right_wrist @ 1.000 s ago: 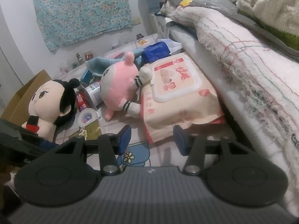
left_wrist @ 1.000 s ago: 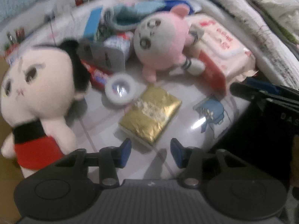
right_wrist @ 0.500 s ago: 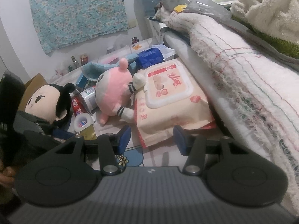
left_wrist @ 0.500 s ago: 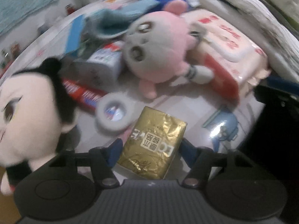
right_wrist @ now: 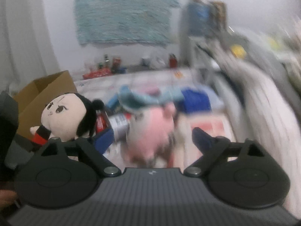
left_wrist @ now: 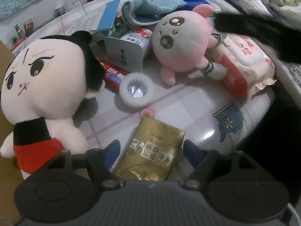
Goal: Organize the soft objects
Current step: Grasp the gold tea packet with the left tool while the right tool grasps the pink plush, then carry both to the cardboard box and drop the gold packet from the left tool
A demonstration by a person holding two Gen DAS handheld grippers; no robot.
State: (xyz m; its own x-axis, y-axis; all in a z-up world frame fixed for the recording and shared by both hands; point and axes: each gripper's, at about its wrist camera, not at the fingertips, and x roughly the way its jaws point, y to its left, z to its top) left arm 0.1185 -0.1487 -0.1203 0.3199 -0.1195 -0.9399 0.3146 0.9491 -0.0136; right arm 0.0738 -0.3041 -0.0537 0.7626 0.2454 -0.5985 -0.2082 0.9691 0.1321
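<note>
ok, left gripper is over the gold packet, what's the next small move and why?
Probably ease the left gripper a little lower, then close. Its jaws are opening and the gold packet lies flat on the table between the blue fingertips, with a gap showing on each side, so nothing is gripped yet. The black-haired doll sits close beside it, so keep the move straight.

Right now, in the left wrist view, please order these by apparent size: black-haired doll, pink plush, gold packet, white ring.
1. black-haired doll, though it sits nearer the camera
2. pink plush
3. gold packet, also near
4. white ring
</note>
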